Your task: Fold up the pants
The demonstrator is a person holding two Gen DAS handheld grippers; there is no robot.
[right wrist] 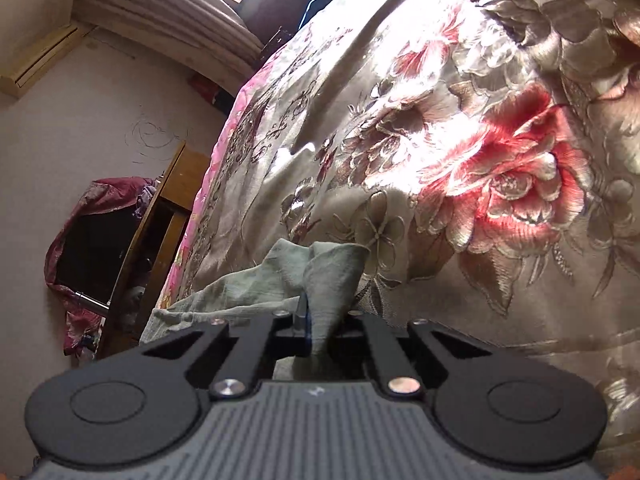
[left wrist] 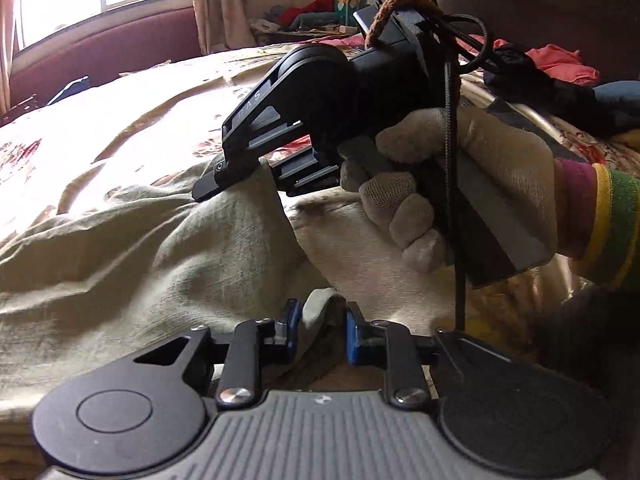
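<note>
Your pants (left wrist: pixel 160 248), a pale green, crinkled woven fabric, lie bunched in soft folds on the bed (right wrist: pixel 460 128), whose glossy satin cover carries embroidered red and grey flowers. Your left gripper (left wrist: pixel 320 320) has its blue pads pressed on a raised ridge of that fabric. Your right gripper (right wrist: pixel 316 320) is clamped together on a pinched fold at the garment's edge. Your right hand (left wrist: pixel 440 184), in a knit glove, wraps the black handle beside a striped sleeve (left wrist: pixel 600 216).
</note>
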